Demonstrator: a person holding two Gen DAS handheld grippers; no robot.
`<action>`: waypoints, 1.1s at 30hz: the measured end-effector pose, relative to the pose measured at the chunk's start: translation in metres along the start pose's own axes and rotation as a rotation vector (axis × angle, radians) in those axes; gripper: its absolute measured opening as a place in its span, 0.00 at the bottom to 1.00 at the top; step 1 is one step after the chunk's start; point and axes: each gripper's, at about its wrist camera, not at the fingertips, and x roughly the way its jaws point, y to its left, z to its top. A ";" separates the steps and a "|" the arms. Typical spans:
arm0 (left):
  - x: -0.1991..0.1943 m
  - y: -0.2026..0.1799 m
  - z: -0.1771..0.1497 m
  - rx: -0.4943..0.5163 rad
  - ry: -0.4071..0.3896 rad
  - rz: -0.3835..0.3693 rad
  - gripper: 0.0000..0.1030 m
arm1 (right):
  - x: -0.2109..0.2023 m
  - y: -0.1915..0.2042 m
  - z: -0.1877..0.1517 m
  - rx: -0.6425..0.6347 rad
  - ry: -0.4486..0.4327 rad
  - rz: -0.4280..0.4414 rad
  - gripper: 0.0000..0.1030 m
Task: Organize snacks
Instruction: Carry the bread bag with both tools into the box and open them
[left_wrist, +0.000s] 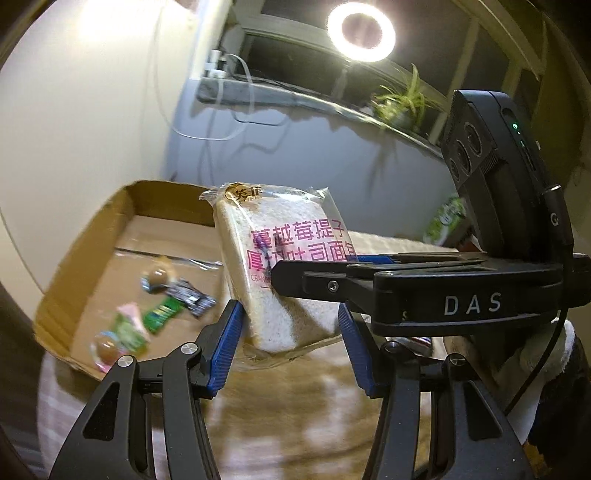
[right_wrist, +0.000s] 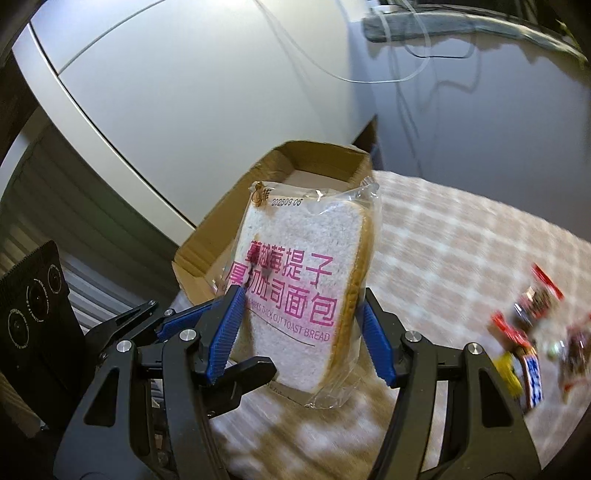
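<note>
Packaged toast bread (right_wrist: 299, 295) held upright between both grippers, clear of the checked tablecloth (right_wrist: 461, 236). The right gripper (right_wrist: 301, 328) clamps the packet's lower part across its thickness, blue pads pressing face and crust edge. The left gripper (left_wrist: 291, 339) closes on the bottom from the other side. The packet's long axis rises from the jaws and leans forward. The cardboard box (left_wrist: 88, 236) lies just beyond the packet, ahead and to the left of both grippers, already holding small snacks (left_wrist: 155, 310). Judged next move: carry forward over the near wall.
</note>
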 end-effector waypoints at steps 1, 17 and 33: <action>0.000 0.007 0.003 -0.007 -0.006 0.012 0.51 | 0.005 0.004 0.005 -0.005 0.002 0.007 0.63; 0.017 0.070 0.028 -0.064 -0.014 0.115 0.51 | 0.073 0.023 0.057 -0.030 0.049 0.077 0.63; 0.041 0.082 0.033 -0.073 0.010 0.166 0.47 | 0.103 0.015 0.073 -0.012 0.082 0.060 0.63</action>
